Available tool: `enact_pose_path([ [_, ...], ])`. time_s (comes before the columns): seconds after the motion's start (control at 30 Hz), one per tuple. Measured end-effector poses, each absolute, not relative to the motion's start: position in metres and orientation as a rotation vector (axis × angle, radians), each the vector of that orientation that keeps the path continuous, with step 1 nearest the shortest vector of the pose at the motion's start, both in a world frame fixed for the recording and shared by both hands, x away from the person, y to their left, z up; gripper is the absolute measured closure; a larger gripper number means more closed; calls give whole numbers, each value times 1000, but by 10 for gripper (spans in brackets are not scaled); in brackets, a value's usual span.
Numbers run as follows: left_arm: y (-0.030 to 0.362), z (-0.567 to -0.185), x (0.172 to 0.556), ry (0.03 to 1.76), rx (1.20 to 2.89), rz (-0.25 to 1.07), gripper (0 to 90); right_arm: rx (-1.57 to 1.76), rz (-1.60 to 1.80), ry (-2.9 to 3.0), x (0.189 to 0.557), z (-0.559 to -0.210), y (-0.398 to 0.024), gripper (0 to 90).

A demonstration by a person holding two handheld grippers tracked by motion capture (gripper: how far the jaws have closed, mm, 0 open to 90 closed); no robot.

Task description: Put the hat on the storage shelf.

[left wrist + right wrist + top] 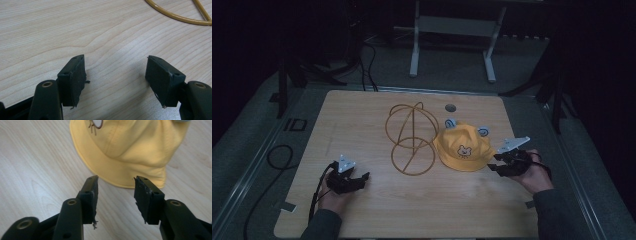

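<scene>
A yellow child's hat (463, 146) with a bear face and small ears lies on the wooden table (362, 120), right of centre. A gold wire stand (411, 140) made of hoops stands just left of it. My right gripper (495, 162) is open beside the hat's right brim; in the right gripper view its jaws stand apart just short of the hat (130, 147) brim, with nothing between them (116, 182). My left gripper (360, 178) rests open at the front left of the table, over bare wood (116, 60), with the wire stand's base ring (175, 16) farther off.
A round cable hole (450, 107) sits near the table's far edge. Black cables (277, 160) loop on the floor at the left. A grey metal frame (452, 30) stands beyond the table. Bare wood lies between the two grippers.
</scene>
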State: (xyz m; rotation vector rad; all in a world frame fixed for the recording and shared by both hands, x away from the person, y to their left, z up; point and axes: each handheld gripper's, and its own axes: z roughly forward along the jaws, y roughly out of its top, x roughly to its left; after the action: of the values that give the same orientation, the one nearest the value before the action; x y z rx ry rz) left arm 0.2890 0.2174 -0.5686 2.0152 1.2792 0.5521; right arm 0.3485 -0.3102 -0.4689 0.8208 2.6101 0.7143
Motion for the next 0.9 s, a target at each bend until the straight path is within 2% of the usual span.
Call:
enact_pose_path([
  [0.9,217,-569,289,1280,2015,552,326,762,708,2637,380,-435,-303,488],
])
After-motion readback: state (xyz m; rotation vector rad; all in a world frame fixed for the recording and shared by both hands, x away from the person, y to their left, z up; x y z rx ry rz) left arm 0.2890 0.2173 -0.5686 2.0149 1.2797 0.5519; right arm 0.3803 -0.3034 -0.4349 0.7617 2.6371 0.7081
